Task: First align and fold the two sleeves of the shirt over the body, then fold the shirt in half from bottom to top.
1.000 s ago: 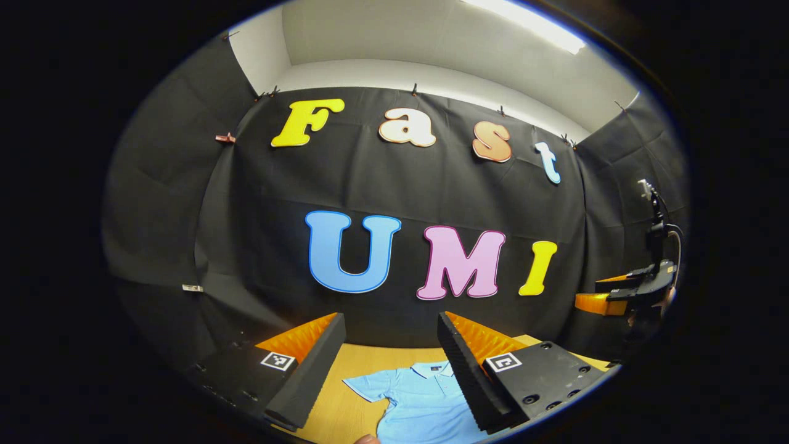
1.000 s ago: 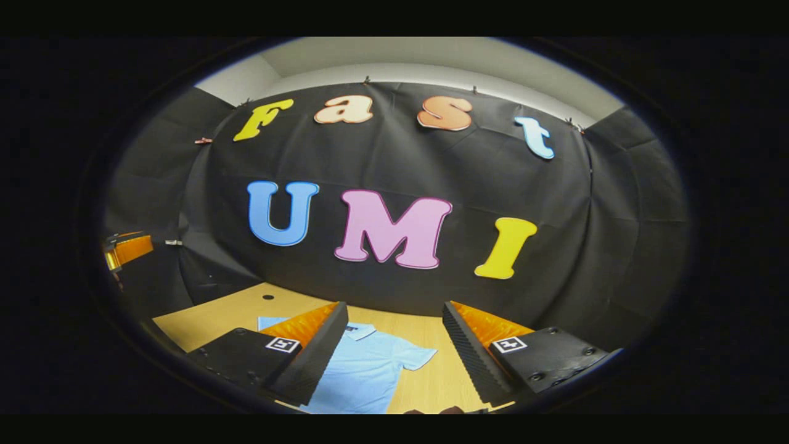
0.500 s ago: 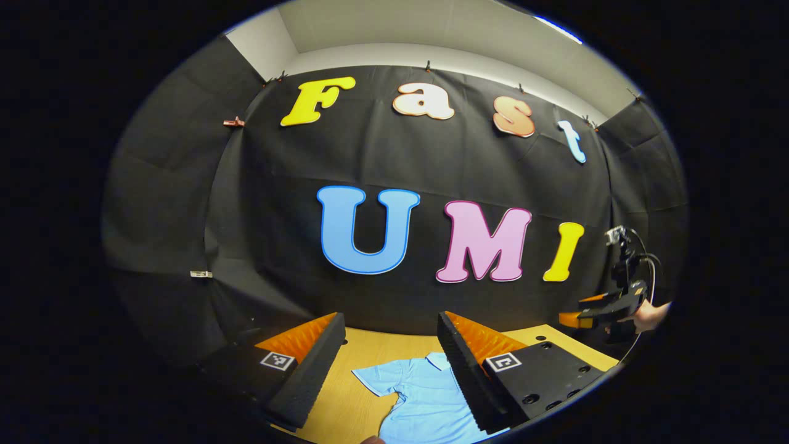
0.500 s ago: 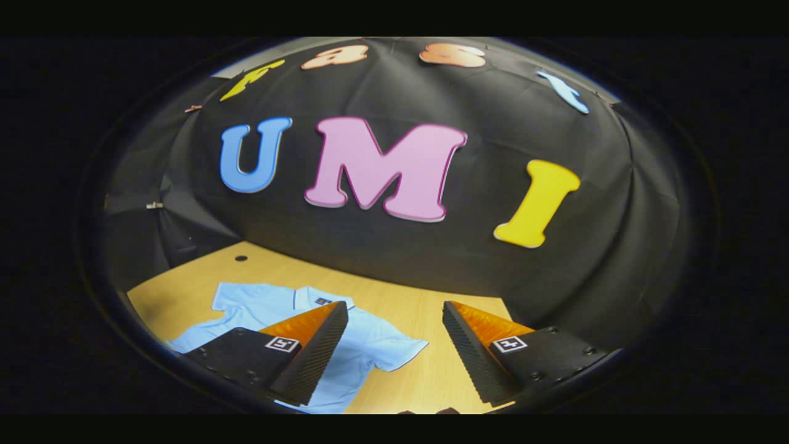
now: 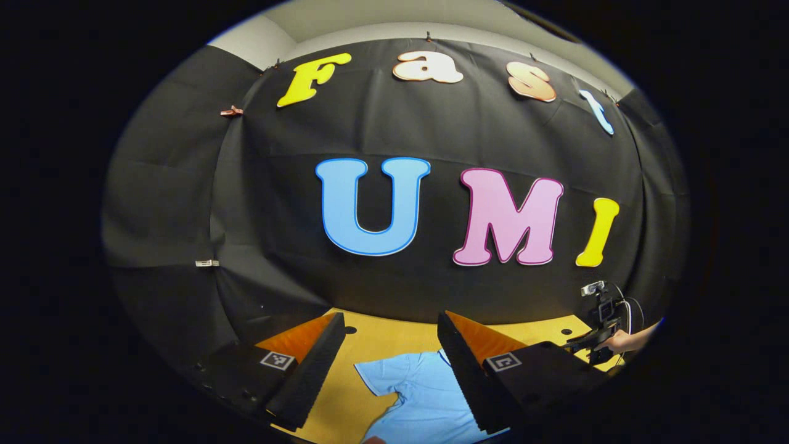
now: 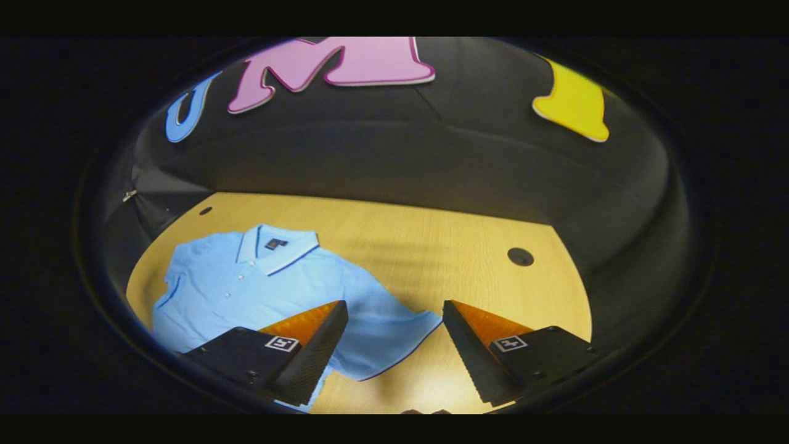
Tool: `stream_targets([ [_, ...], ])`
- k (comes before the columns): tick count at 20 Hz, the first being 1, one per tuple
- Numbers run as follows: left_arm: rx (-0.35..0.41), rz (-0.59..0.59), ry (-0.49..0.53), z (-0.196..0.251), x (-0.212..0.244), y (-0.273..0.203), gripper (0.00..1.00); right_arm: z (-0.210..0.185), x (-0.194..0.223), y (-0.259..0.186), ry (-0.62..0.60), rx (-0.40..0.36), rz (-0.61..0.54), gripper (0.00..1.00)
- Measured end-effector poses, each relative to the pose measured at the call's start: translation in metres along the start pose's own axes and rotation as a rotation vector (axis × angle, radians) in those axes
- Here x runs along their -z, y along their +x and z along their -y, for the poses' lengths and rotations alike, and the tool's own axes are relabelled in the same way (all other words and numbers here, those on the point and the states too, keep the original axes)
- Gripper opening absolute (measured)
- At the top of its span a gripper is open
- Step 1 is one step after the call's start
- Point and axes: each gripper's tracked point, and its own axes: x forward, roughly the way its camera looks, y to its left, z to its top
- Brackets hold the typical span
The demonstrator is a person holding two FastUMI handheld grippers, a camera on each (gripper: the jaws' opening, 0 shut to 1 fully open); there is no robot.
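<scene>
A light blue polo shirt (image 6: pixel 259 283) lies flat and face up on the wooden table (image 6: pixel 431 240), collar toward the back wall. In the right gripper view my right gripper (image 6: pixel 394 320) hovers open just above its short sleeve (image 6: pixel 394 336), whose hem lies between the fingers. In the left gripper view the shirt (image 5: pixel 413 394) shows its other sleeve (image 5: pixel 376 376) low down. My left gripper (image 5: pixel 388 339) is open above that sleeve with nothing held. The right gripper (image 5: pixel 592 342) appears far right, held by a hand (image 5: pixel 635 339).
The table has round cable holes, one near the back right (image 6: pixel 520 256) and one at the back left (image 6: pixel 205 210). Black cloth walls enclose the table on the far side and both flanks. Bare wood lies right of the shirt.
Both grippers have tipped downward and moved in toward the table. The shirt now shows much larger in the right gripper view, and the right gripper sits lower in the left gripper view.
</scene>
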Motion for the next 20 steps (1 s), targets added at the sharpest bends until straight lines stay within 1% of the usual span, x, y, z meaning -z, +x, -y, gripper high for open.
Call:
stream_targets([
  [3, -0.002, -0.032, 0.036, 0.018, 0.009, 0.008, 0.97, 0.008, 0.030, 0.028, 0.032, -0.011, -0.084, 0.96],
  [4, -0.002, -0.046, 0.042, 0.023, 0.013, 0.010, 0.97, 0.011, 0.037, 0.035, 0.042, -0.004, -0.104, 0.98],
  [6, 0.003, -0.064, 0.049, 0.031, 0.017, 0.014, 0.97, 0.012, 0.049, 0.044, 0.084, -0.007, -0.145, 0.98],
  [7, 0.005, -0.068, 0.050, 0.034, 0.017, 0.017, 0.97, 0.015, 0.045, 0.045, 0.085, 0.006, -0.131, 0.95],
  [8, 0.009, -0.071, 0.048, 0.038, 0.019, 0.020, 0.96, 0.015, 0.049, 0.050, 0.083, 0.011, -0.142, 0.88],
  [9, 0.011, -0.075, 0.045, 0.040, 0.019, 0.023, 0.97, 0.016, 0.045, 0.049, 0.073, 0.018, -0.127, 0.79],
  [10, 0.012, -0.081, 0.040, 0.041, 0.022, 0.026, 0.97, 0.012, 0.047, 0.051, 0.078, 0.005, -0.139, 0.84],
  [12, 0.022, -0.090, 0.030, 0.046, 0.025, 0.027, 0.97, 0.008, 0.044, 0.049, 0.066, 0.003, -0.132, 0.46],
  [13, 0.029, -0.092, 0.029, 0.048, 0.025, 0.027, 0.96, -0.002, 0.044, 0.051, 0.078, -0.033, -0.128, 0.43],
  [14, 0.039, -0.092, 0.032, 0.049, 0.026, 0.027, 0.97, -0.005, 0.042, 0.053, 0.087, -0.023, -0.113, 0.25],
  [15, 0.046, -0.091, 0.038, 0.049, 0.026, 0.026, 0.97, -0.008, 0.044, 0.053, 0.098, -0.023, -0.124, 0.06],
  [16, 0.048, -0.090, 0.043, 0.048, 0.025, 0.026, 0.96, -0.009, 0.040, 0.054, 0.118, -0.023, -0.118, 0.05],
  [18, 0.049, -0.088, 0.044, 0.040, 0.023, 0.025, 0.96, -0.020, 0.036, 0.049, 0.209, -0.080, -0.124, 0.05],
  [20, 0.041, -0.083, 0.042, 0.029, 0.021, 0.022, 0.97, -0.035, 0.012, 0.039, 0.284, -0.139, -0.062, 0.05],
])
